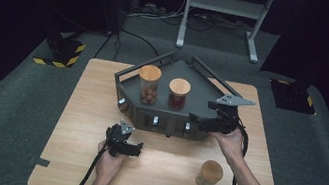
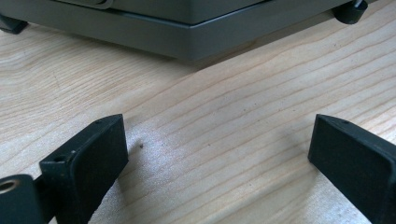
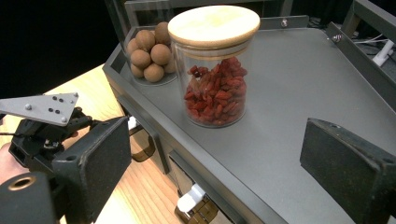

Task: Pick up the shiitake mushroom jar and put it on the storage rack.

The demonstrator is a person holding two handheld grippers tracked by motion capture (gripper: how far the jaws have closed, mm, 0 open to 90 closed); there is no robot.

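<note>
At the front edge of the tray, your right gripper (image 1: 197, 120) hangs with its jaws spread and nothing between them, pointed at the jar of red berries (image 3: 215, 70). That jar stands upright on the tray floor (image 3: 299, 93), apart from your jaws and clear of the pads. It looks as if you are either lining up to take the jar or have just set it there; the pictures alone do not settle which.

If you mean to grasp it, bring the jaws forward so they straddle the glass below the lid, level with the berries, then close gently. Keep clear of the second jar (image 3: 152, 51) just behind it, which holds round brown balls and stands close enough to be nudged.

Your left gripper (image 1: 135, 149) rests low over the bare table (image 2: 233, 121), jaws wide and empty, with the tray's front wall (image 2: 187, 32) just ahead of it.

The berry jar is clear glass, about half full of small wrinkled red fruit, capped with a flat pale wooden lid (image 3: 214, 24). Smooth glass may slip, so grip squarely. A third jar (image 1: 210, 174) with the same kind of lid stands on the table near your right forearm, well apart from the tray.
</note>
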